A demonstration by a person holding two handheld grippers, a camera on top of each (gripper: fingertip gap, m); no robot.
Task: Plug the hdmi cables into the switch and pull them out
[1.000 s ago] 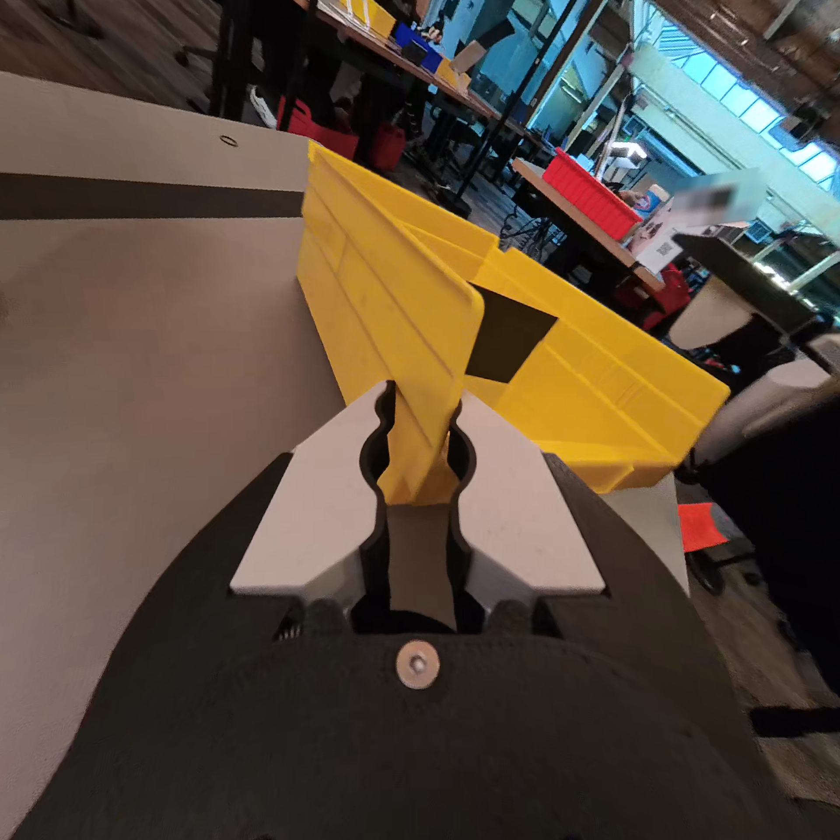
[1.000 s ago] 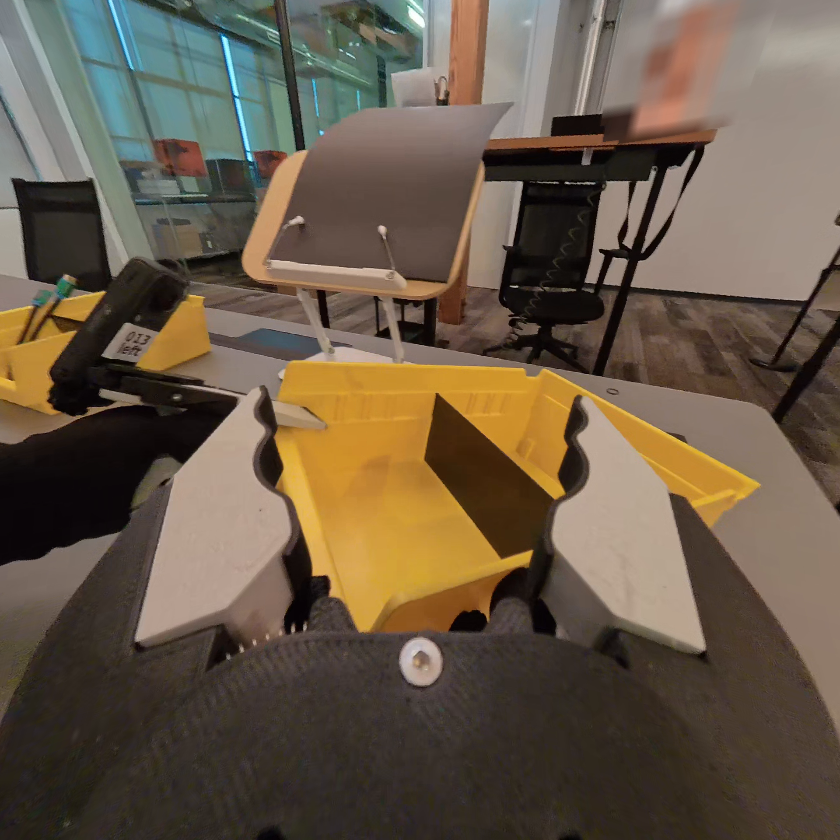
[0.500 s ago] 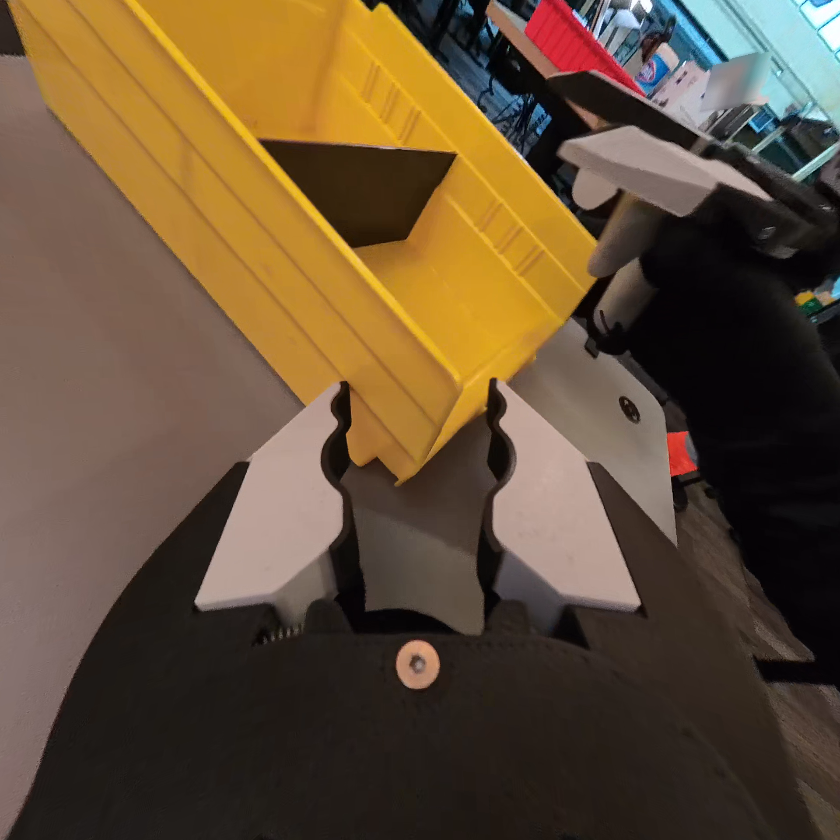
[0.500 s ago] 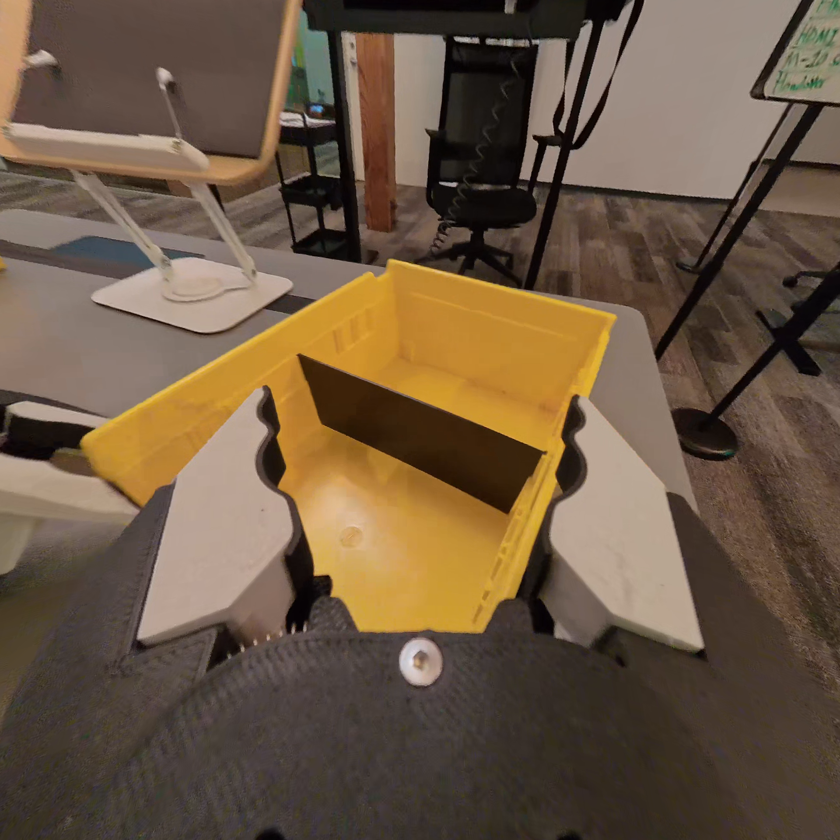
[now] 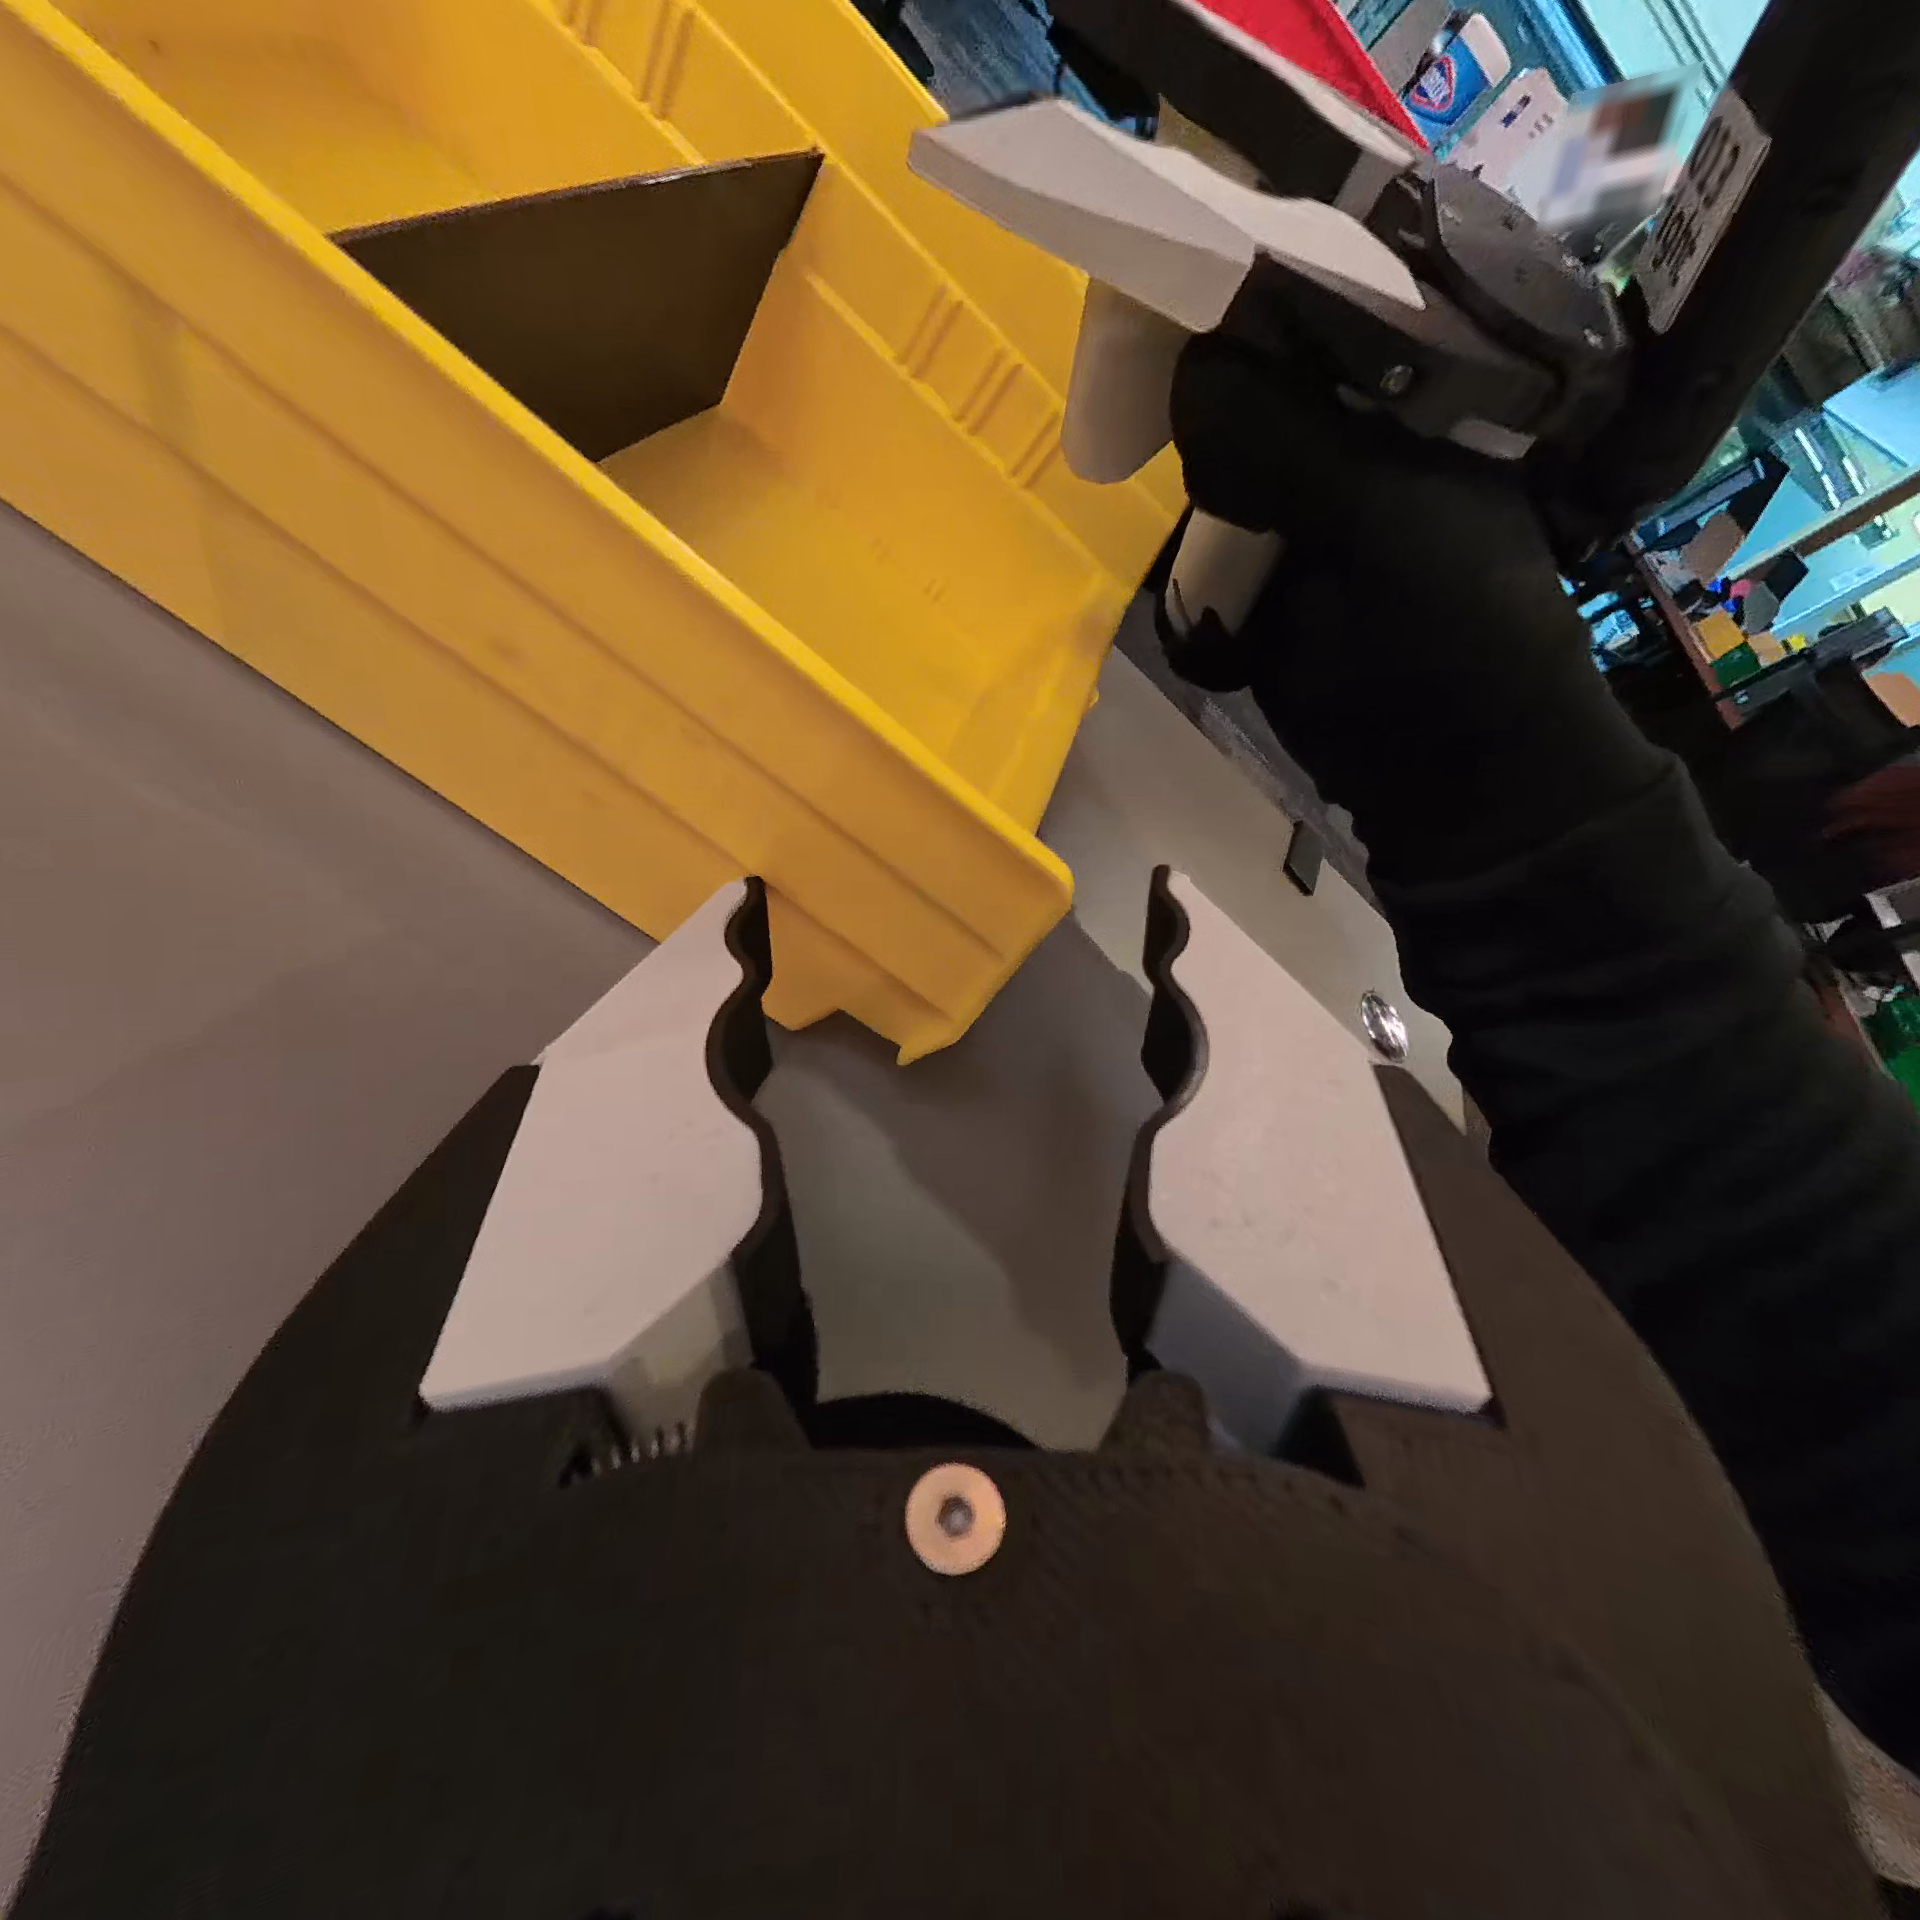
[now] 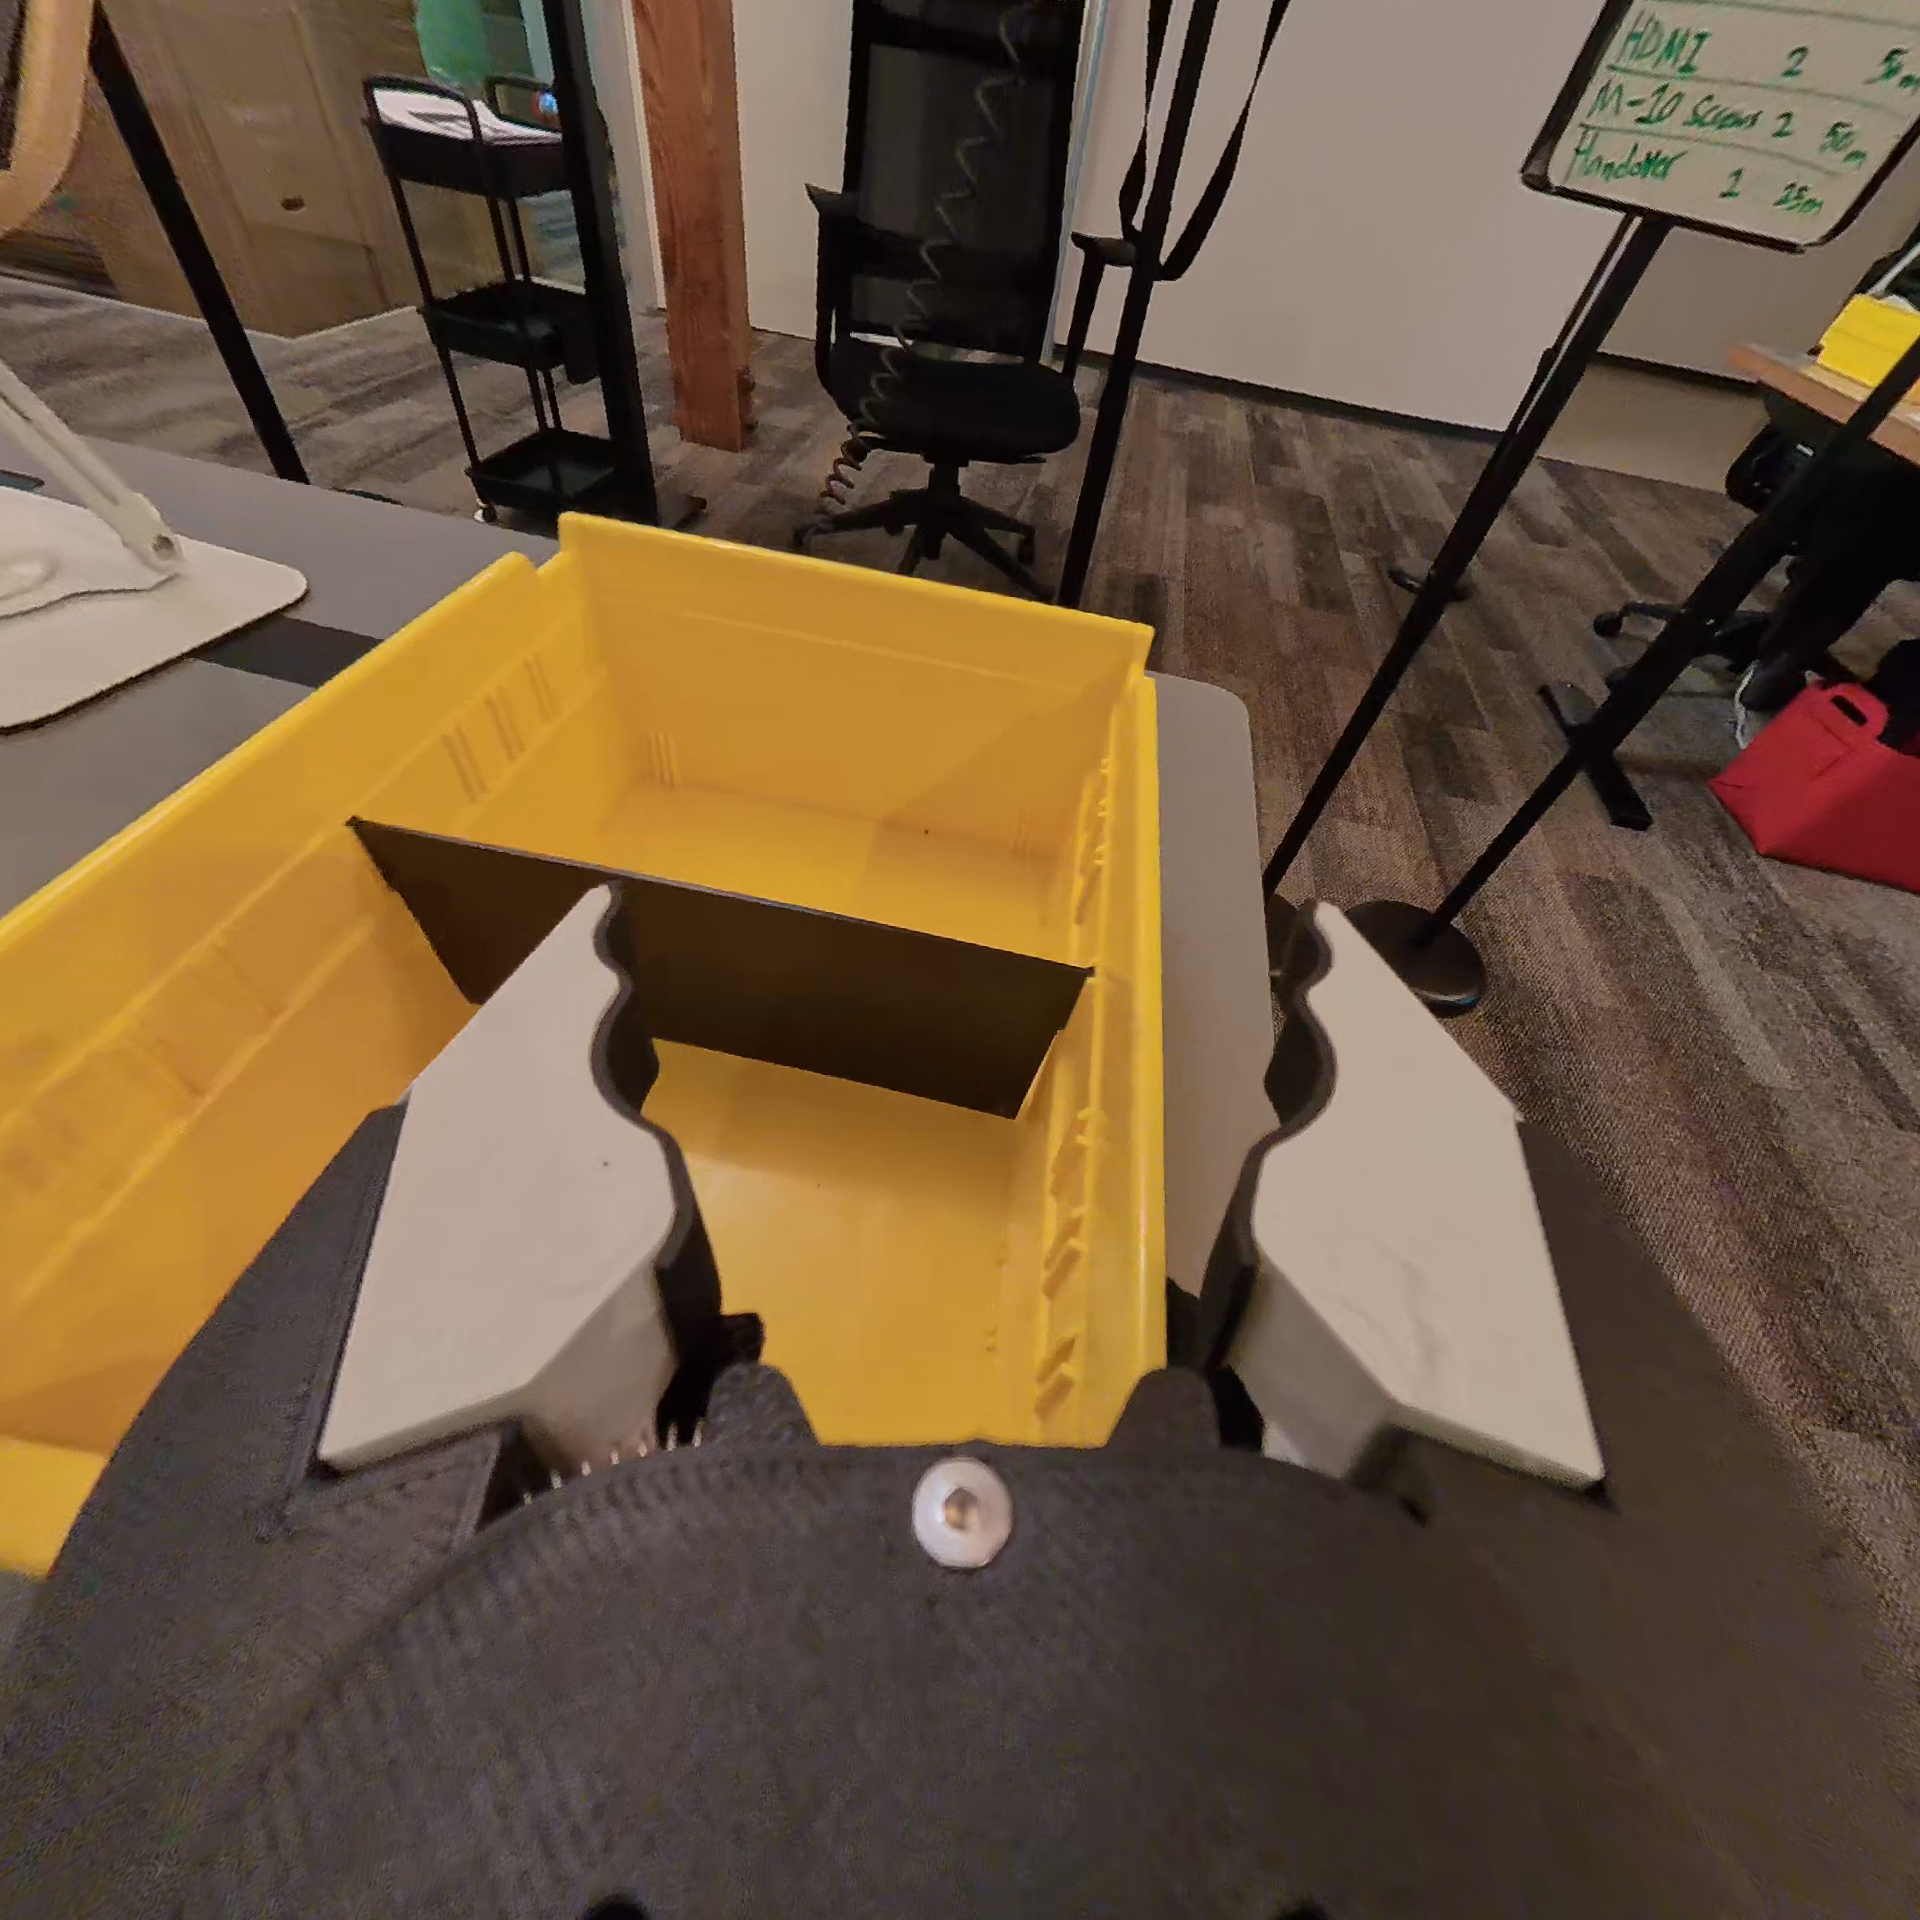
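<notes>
No HDMI cable or switch shows in either view. A yellow bin [image 5: 520, 582] with a black divider [image 5: 582, 312] lies on the grey table [image 5: 208, 935]. My left gripper [image 5: 956, 883] is open, with the bin's near corner between its fingers; only the left finger is close to the bin. My right gripper [image 6: 964, 904] is open and empty, low over the bin [image 6: 831, 727], with the bin's right wall [image 6: 1132, 1039] between its fingers. Both compartments beside the divider [image 6: 831, 987] are empty. The right gripper also shows in the left wrist view [image 5: 1091, 208], held by a black-gloved hand [image 5: 1403, 623].
The bin sits near the table's right edge [image 6: 1205, 831]. A white stand base [image 6: 104, 623] lies on the table to the left. On the floor beyond stand an office chair [image 6: 935, 364], a whiteboard on a stand [image 6: 1745, 104] and a red bag [image 6: 1829, 790].
My left gripper has opened and let go of the bin's corner. My right gripper has swung right and come low over the bin's right wall.
</notes>
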